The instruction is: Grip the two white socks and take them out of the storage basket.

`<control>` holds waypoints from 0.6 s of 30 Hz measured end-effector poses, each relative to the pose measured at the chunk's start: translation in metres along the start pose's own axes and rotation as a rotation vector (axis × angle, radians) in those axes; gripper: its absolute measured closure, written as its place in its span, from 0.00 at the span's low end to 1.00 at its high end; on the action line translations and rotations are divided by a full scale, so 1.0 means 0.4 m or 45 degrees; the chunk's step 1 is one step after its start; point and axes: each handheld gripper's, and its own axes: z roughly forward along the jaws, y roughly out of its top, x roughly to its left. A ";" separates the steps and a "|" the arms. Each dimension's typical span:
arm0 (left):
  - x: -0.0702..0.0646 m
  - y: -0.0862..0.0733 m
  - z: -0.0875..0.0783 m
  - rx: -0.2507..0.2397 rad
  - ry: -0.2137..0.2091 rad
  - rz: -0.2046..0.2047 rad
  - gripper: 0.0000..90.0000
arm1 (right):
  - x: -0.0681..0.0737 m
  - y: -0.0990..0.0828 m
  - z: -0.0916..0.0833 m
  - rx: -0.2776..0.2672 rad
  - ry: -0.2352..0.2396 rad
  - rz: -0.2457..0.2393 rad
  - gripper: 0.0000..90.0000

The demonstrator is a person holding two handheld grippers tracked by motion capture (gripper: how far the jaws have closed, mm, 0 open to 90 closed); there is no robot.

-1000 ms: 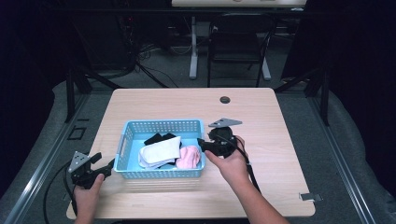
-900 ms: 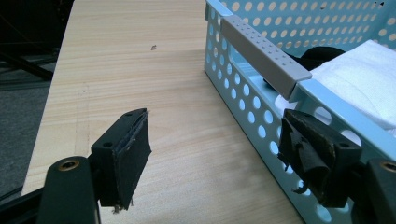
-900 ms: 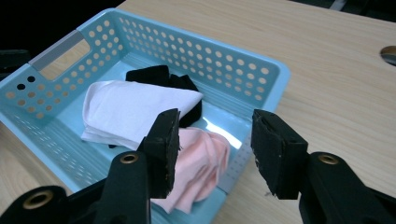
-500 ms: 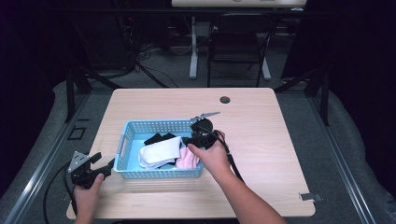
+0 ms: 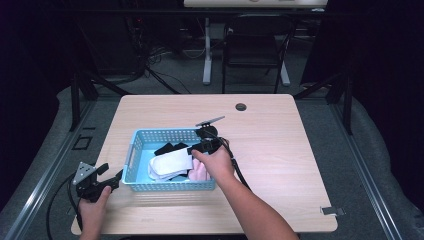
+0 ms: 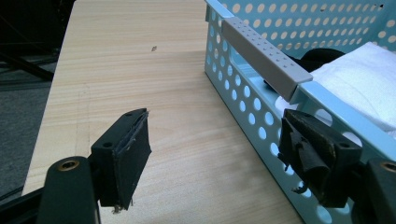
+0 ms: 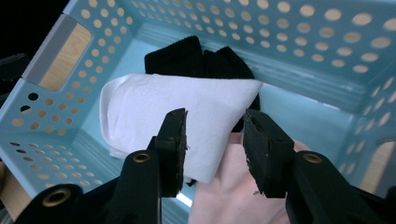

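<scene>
As I look down from the high view, my entries read:
Basket [image 5: 131,150]: pale blue, perforated, on the wooden table [image 5: 280,145], towards its left half
White cloth [image 7: 154,116]: folded in the basket, over a black cloth [image 7: 180,56], beside a pink cloth [image 7: 229,196]
Right gripper [image 7: 212,142]: inside the basket, just above the white cloth's edge; jaws parted, have just been closing, no grip yet
Left gripper [image 6: 219,154]: jaws spread wide, one beside the basket's outer wall, nothing held
</scene>
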 end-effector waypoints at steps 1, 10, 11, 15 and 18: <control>0.000 0.000 0.000 0.000 0.000 0.000 0.27 | -0.002 0.002 0.008 0.020 0.005 0.013 0.66; 0.001 0.000 0.000 -0.001 -0.003 -0.002 0.27 | -0.019 0.010 0.069 0.183 0.013 0.144 0.68; 0.001 0.000 0.000 -0.006 -0.004 -0.004 0.27 | -0.020 0.010 0.072 0.213 0.005 0.146 0.68; 0.001 0.000 0.000 0.000 -0.004 -0.001 0.27 | -0.017 0.005 0.092 0.256 0.011 0.153 0.70; 0.001 0.000 0.000 -0.001 -0.004 -0.001 0.27 | -0.014 0.003 0.098 0.263 0.035 0.161 0.75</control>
